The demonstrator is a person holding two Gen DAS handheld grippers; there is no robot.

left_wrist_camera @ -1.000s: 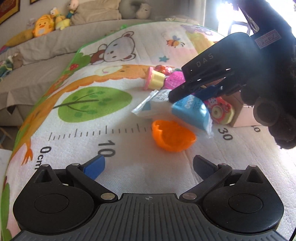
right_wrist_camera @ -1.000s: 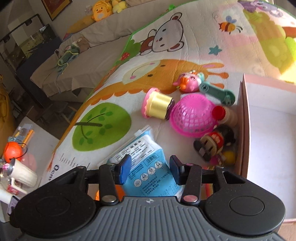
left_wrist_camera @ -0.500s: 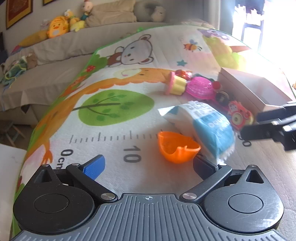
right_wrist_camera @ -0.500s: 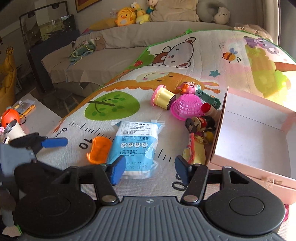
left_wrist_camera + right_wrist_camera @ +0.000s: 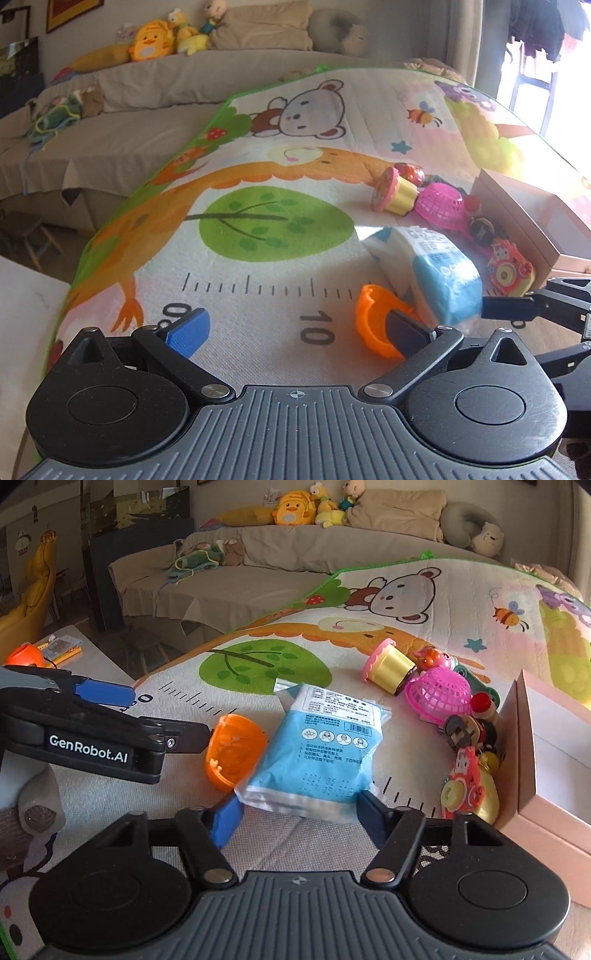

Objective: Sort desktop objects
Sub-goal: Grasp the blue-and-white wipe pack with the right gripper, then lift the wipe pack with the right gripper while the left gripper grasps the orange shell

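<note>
**Blue packet lies straight ahead of the right hand-held gripper**

The blue packet [image 5: 321, 746] lies flat on the play mat [image 5: 258, 664], its long axis running away from the right hand-held gripper [image 5: 295, 818] and leaning a little to the right. Its near, crinkled end sits between the two fingertips, but the pads do not appear to press on it; the jaws are closing and are about as wide apart as the packet's end. This hand is the nearer one to the packet and faces it end-on.

The left hand-held gripper [image 5: 291, 328] is wide open and holds nothing. Its right finger lies against the orange shell [image 5: 232, 751], which touches the packet's left edge.

The pink box [image 5: 554, 746] stands open to the right, past a row of small toys [image 5: 465, 775] along its wall. A carry to the box would likely go rightward over those toys.
</note>
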